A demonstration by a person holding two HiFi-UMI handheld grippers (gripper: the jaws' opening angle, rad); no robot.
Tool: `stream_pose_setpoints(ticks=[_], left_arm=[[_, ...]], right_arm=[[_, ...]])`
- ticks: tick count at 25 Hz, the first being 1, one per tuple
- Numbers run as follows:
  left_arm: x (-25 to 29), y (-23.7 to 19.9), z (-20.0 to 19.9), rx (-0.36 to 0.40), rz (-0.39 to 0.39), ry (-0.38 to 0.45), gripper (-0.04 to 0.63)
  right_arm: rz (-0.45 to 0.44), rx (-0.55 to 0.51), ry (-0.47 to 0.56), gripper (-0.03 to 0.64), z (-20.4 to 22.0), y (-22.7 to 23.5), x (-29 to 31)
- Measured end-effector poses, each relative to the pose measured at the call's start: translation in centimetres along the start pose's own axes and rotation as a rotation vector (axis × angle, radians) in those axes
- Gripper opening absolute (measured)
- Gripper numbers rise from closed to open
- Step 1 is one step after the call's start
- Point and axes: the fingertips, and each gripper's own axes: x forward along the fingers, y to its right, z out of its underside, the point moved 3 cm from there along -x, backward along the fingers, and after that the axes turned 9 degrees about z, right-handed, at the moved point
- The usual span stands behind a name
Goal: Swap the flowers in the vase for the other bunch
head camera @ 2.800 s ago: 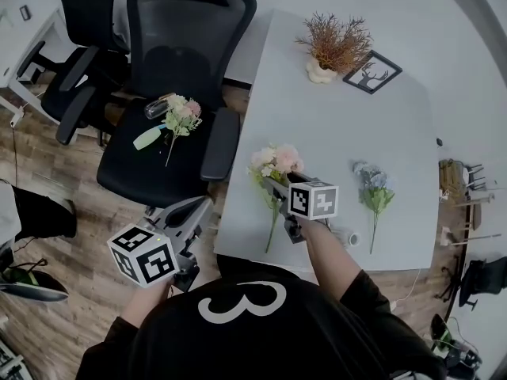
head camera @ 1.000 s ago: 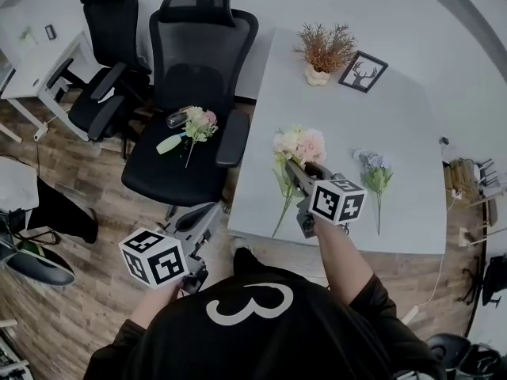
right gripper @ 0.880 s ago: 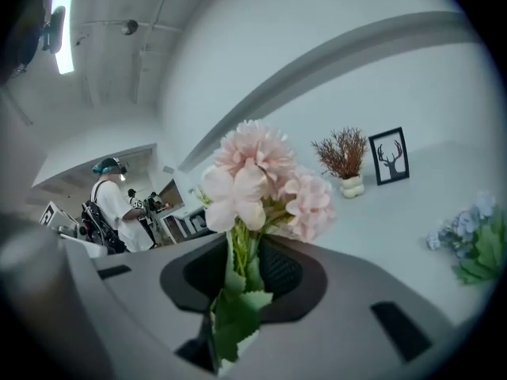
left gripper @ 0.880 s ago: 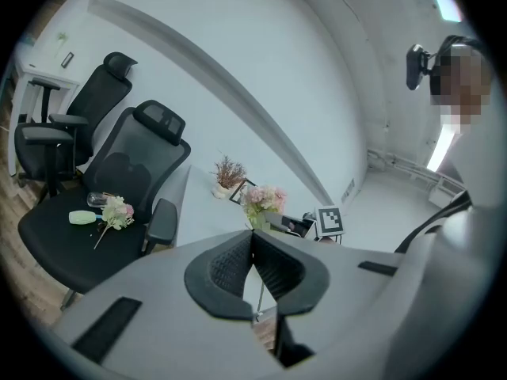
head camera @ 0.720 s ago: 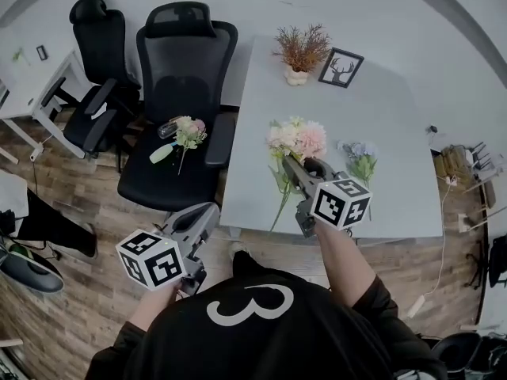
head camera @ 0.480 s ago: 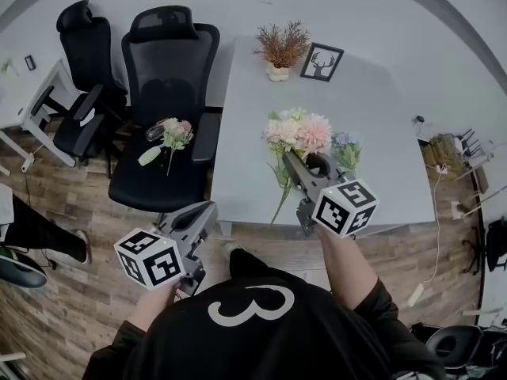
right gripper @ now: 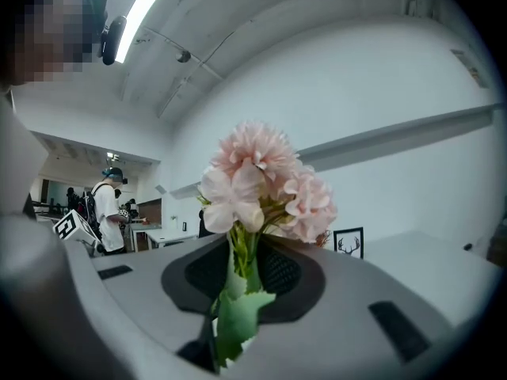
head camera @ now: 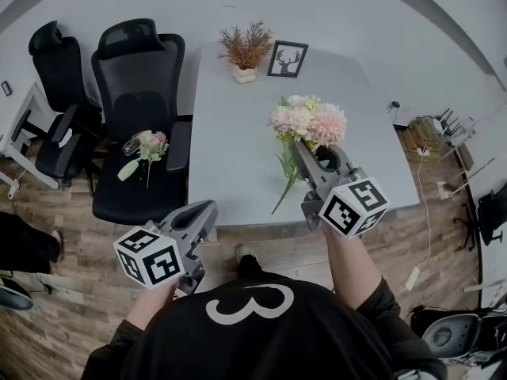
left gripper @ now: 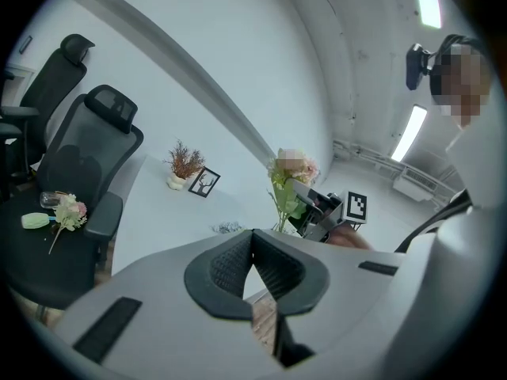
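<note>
Okay so, right tool point(right gripper: 240, 269): clamped on the green stems of the pink bunch point(head camera: 307, 121), which is held blooms-up in the air above the counter point(head camera: 230, 157), stem ends dangling below the pads.
Left tool point(left gripper: 253, 242): jaws brought together with nothing between them, held low on the chair point(head camera: 135, 200) side, off the counter.
Vase point(head camera: 131, 144): what looks like a clear glass one is seen lying on its side on the chair seat, with a small pale bunch point(head camera: 150, 142) right at it and a green bit point(head camera: 127, 169) just beside.
Further out: a bluish bunch point(left gripper: 228, 228) is laid on the counter, and a dried plant point(head camera: 245, 47) and a framed deer picture point(head camera: 287, 59) are set at the far end.
Could go wrong #1: the pink bunch looks top-heavy and a leaf seems caught in the grip, so a swing or slide between the pads could be expected if it's carried fast.
Could go wrong #2: the vase isn't upright, so it could get rolled off the seat if nudged carelessly.
Hard to tell: whether the small pale bunch is actually inside the vase or only beside it can't be made out, it's too small.
Hidden: the bluish bunch isn't seen in the head view, probably blocked by the pink blooms and the right tool. How many stems are really pinched is covered by the leaf.
</note>
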Motion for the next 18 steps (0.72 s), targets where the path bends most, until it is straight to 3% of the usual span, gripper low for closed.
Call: stream_pose_setpoints(ticks=[8,18], left_arm=[[3.6,-0.8,-0.8,0.001,0.023,-0.036,0.011],[7.0,-2.9,-1.1,-0.014,-0.004,-0.071,0.011]], right_arm=[[0.069,-0.051,0.072,0.083,-2.8,4.6,0.0],[0.096,-0.150,0.092,0.083,-1.7,8.6,1.8]])
